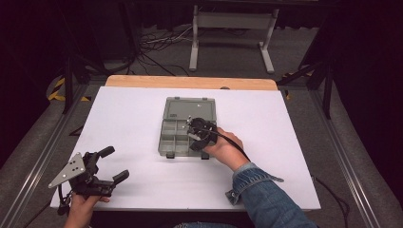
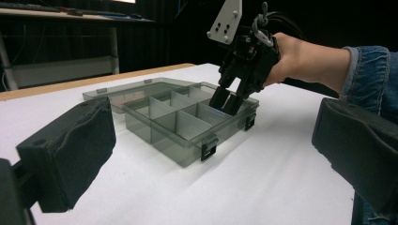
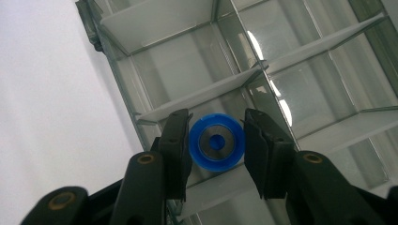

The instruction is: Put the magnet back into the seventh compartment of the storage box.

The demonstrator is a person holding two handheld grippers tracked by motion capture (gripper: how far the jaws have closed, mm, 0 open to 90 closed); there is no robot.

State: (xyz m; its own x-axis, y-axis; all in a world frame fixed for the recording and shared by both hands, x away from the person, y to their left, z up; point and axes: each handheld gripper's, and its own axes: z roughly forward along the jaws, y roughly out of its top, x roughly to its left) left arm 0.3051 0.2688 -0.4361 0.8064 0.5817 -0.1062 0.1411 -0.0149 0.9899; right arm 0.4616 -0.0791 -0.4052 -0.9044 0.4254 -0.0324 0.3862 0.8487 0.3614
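A smoky clear compartment box (image 1: 167, 142) lies open in the middle of the white table, its lid (image 1: 188, 108) folded back flat. My right gripper (image 1: 196, 137) points down into a near right compartment of the box (image 3: 197, 96). Its jaws sit against both sides of a blue disc (image 3: 217, 143) with a metal centre. From the left gripper view, the right gripper (image 2: 226, 102) dips its fingers below the box (image 2: 159, 140) rim. My left gripper (image 1: 117, 163) rests open at the table's front left, well apart from the box, its jaws (image 2: 213, 154) wide with nothing between them.
The white table sheet (image 1: 285, 142) runs to a wooden strip (image 1: 190, 82) at the far edge. A denim sleeve (image 1: 266, 199) reaches in from the bottom right. A white stand (image 1: 233, 28) and cables lie on the floor beyond.
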